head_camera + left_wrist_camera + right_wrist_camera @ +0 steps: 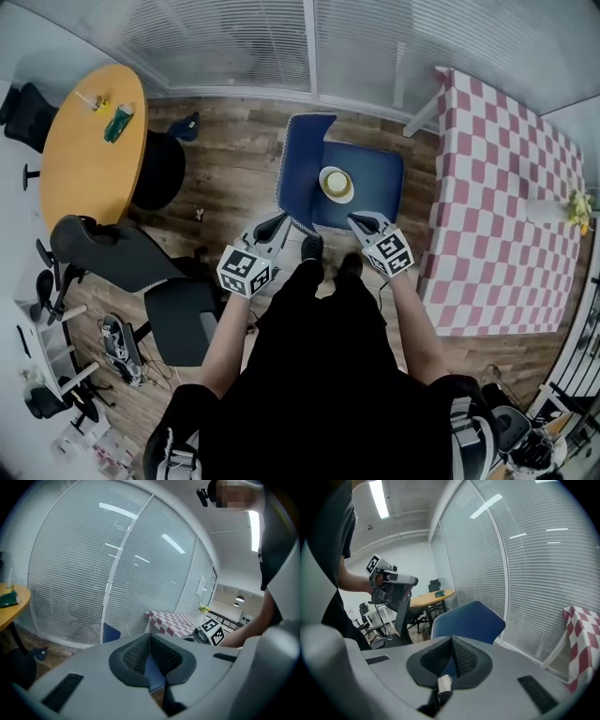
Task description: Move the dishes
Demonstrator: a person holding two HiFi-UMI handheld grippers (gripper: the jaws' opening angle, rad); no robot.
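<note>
floor (225,192): matt wood planks. chair (370,173) – blue cloth, matt. dish (337,184) smooth, slight sheen. tablecloth (497,187) checked cloth. round table (80,150) – smooth wood top. right gripper (451,639) shell matt grey plastic, pads (465,659) black, ribbed.

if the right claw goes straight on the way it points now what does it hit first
Most likely the blue chair: it fills the view just past the shut right claw. Whether seat or backrest comes first, the depth doesn't settle.

Blue chair (380,178) btwn round wood table (80,155) & checkered table (497,216)
</note>
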